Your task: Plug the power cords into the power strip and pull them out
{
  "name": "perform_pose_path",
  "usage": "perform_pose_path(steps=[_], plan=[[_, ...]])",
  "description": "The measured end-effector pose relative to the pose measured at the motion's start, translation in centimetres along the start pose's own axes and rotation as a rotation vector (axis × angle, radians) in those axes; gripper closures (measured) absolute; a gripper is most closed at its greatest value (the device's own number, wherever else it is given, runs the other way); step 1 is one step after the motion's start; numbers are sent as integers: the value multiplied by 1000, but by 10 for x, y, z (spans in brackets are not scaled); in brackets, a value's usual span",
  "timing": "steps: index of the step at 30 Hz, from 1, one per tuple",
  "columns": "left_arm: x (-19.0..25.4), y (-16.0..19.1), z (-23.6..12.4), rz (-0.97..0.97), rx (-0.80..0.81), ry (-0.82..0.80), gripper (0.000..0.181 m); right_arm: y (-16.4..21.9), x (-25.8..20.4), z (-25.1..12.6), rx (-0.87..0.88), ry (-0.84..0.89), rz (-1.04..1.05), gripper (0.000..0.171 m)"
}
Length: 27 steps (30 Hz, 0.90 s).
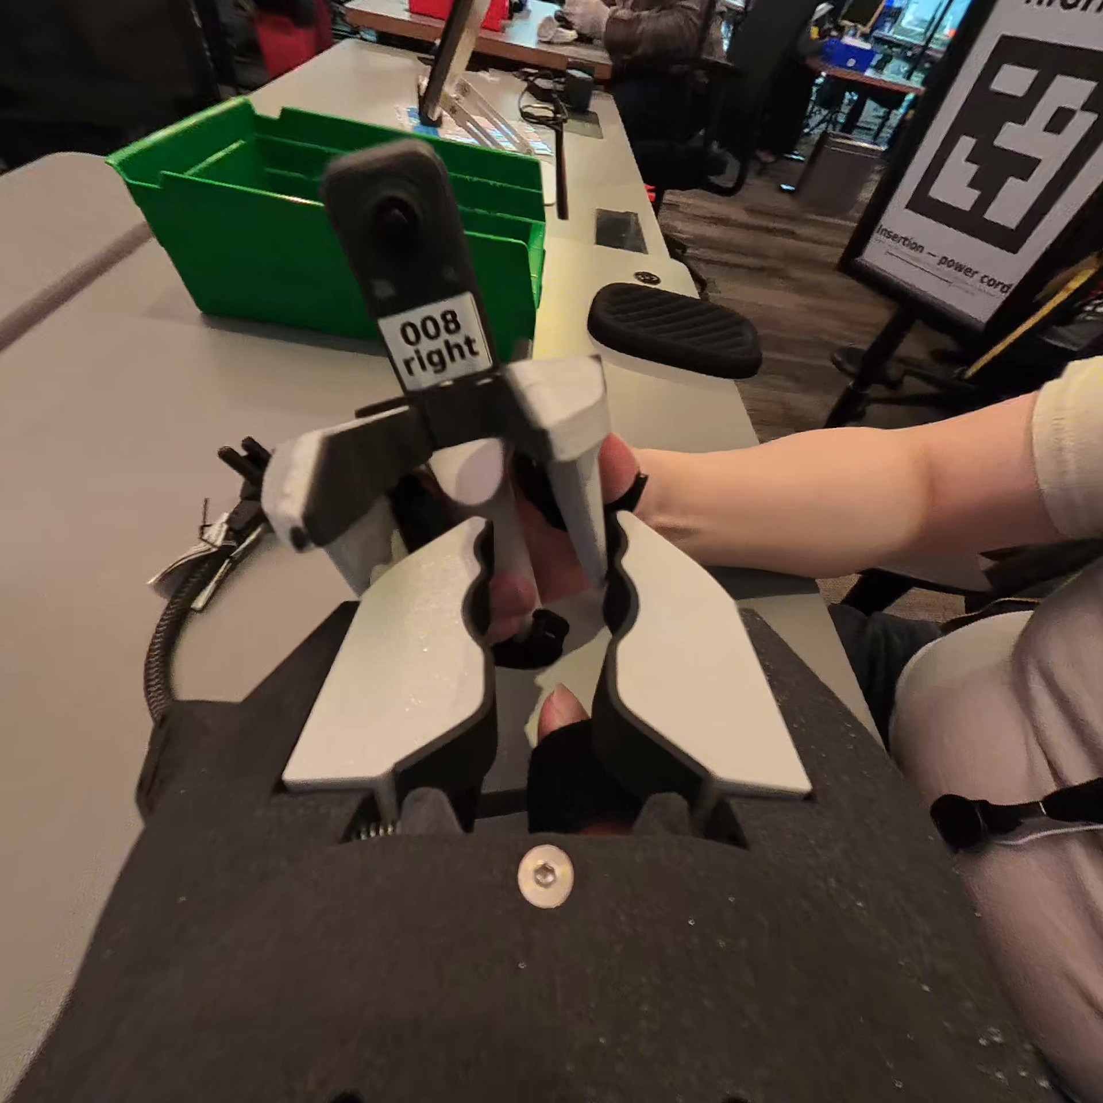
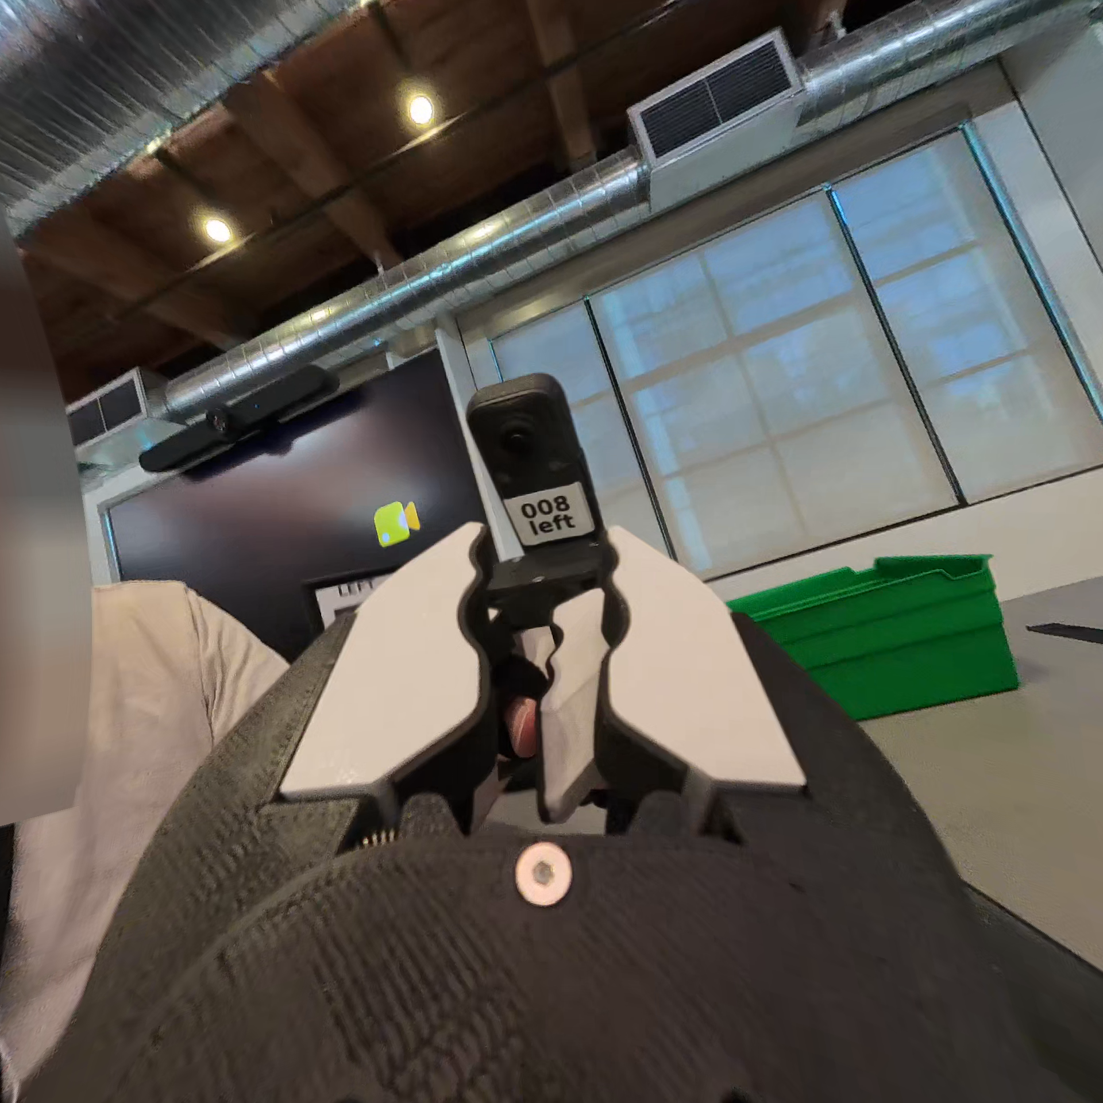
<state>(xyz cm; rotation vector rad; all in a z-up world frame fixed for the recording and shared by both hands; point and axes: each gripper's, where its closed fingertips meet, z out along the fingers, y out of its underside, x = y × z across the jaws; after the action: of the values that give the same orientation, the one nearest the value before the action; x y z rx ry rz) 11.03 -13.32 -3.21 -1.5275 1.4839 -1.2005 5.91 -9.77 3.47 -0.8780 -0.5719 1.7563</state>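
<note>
The left gripper (image 1: 549,537), made of matte grey scalloped plates on grainy black printed plastic, is held partly open with nothing gripped. The right gripper (image 2: 546,543), built alike, is likewise parted and empty. A white printed label (image 1: 438,343) is fixed above it. A braided black power cord (image 1: 160,627) is seen on the smooth grey table (image 1: 89,418) at nine o'clock, and a green plastic bin (image 1: 334,239) at eleven.

Your two grippers face each other, nose to nose. Your left gripper (image 1: 546,585) holds its fingers (image 1: 412,650) apart with nothing between them, and your right gripper (image 2: 543,603) does likewise. Your bare right forearm (image 1: 835,501) reaches in from the side, its hand (image 1: 621,471) wrapped around the right gripper's handle.
</note>
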Motion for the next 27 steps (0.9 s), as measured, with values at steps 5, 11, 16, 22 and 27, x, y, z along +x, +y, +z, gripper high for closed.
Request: perform_pose_path(steps=[5,11,16,22,27], plan=[[3,2,8,-95,5,46,139,-14,3,-14,0,36,57,150],[6,-14,11,-366,149,176,137,-21,20,-25,-78,231,-238,140],[-11,-30,-11,-491,318,202,141,-37,3,-17,-146,311,-555,71],[-18,-22,-4,-449,276,96,151,-14,15,-4,-254,410,-587,73],[-11,-30,-9,-399,302,100,154,-11,2,2,-232,327,-619,91]])
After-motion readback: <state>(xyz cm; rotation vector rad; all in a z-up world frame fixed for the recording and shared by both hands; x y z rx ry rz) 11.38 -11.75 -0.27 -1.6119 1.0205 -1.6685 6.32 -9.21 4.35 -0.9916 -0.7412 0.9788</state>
